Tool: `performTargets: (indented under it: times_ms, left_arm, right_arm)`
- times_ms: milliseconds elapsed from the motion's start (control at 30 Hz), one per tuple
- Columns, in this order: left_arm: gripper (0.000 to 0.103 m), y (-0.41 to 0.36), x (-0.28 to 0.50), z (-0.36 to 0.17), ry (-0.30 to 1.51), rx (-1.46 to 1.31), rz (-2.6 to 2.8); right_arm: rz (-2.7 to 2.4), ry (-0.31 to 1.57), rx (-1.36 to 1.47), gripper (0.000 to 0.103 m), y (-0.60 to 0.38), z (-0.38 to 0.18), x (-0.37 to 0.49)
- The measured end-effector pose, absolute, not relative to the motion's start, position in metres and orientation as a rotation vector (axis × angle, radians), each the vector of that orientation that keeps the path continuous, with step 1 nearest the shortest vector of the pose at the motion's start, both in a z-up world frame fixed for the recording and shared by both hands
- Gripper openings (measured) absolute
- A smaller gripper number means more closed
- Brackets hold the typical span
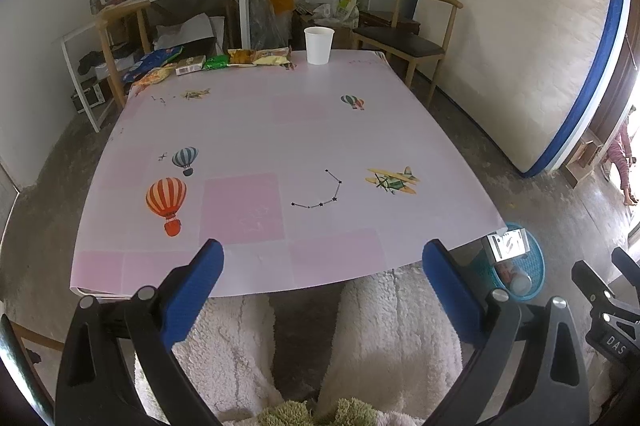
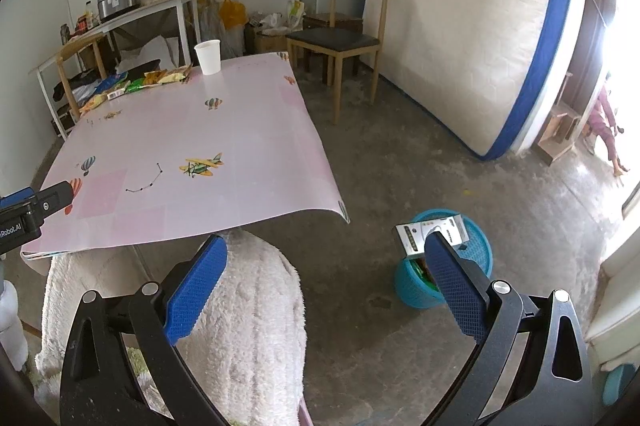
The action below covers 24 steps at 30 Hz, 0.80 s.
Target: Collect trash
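Crinkled snack wrappers (image 1: 224, 60) – green, yellow, blue – along the table's (image 1: 280, 130) far edge; both claws wide.

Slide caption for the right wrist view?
Open right gripper above blue trash basket holding a box; wrappers and paper cup remain on table.

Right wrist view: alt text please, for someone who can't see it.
The open right gripper hangs over bare floor beside a blue trash basket with a small box on its rim. At left, a pink table holds snack wrappers and a paper cup.
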<state>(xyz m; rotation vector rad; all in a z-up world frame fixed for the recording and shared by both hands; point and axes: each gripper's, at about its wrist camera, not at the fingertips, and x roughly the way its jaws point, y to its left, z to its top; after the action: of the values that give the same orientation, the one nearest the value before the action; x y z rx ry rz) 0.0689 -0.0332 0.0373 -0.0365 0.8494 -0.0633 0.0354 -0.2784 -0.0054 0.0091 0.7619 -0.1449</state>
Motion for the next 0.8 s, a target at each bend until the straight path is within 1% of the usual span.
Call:
performTargets:
  times_ms: [800]
  left_arm:
    - [0.097, -0.0339, 0.0677, 0.0347, 0.856, -0.035, -0.067]
  right_arm:
    - [-0.145, 0.764, -0.007, 0.095, -0.2763, -0.0067, 0.0349]
